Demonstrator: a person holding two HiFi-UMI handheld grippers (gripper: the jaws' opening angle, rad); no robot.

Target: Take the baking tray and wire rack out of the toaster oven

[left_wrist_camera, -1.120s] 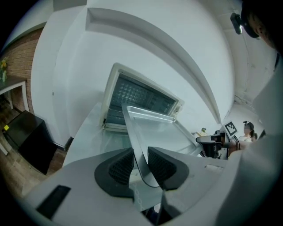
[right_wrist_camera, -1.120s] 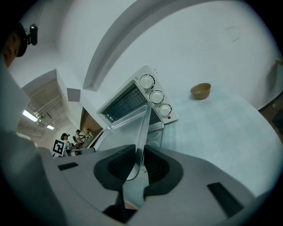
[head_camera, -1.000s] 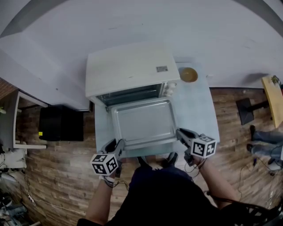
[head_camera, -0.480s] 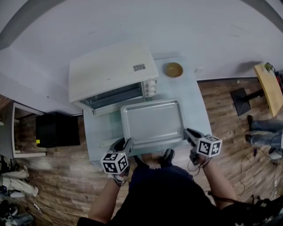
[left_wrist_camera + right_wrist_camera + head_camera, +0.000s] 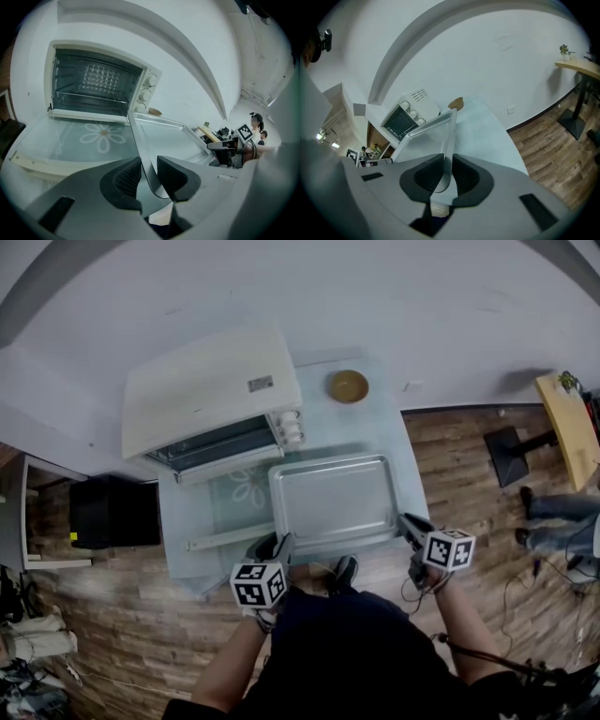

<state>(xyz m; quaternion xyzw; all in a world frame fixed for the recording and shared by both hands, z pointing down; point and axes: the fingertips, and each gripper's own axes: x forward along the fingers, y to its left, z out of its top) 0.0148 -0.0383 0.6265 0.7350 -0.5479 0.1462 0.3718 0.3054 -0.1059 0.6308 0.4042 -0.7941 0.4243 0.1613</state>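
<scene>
The left gripper view alone looks into the white box-shaped toaster oven [image 5: 96, 84]: a thin wire rack [image 5: 86, 97] spans its lower cavity, and the drop-down glass door with a daisy print [image 5: 93, 138] lies open toward the desk's near edge. Only the head view takes in the whole flat silver metal baking tray [image 5: 337, 502]. It is out of the oven, open face up over the right half of the pale blue glass-topped desk [image 5: 380, 442], its long axis parallel to the near edge. Whether it touches the desk I cannot tell.

The left gripper [image 5: 281, 545] pinches the rim at the tray's near left corner, and the right gripper [image 5: 408, 524] pinches the rim at the near right corner. The open door lies just left of the tray. A small round wooden bowl [image 5: 348, 385] sits at the desk's far edge.
</scene>
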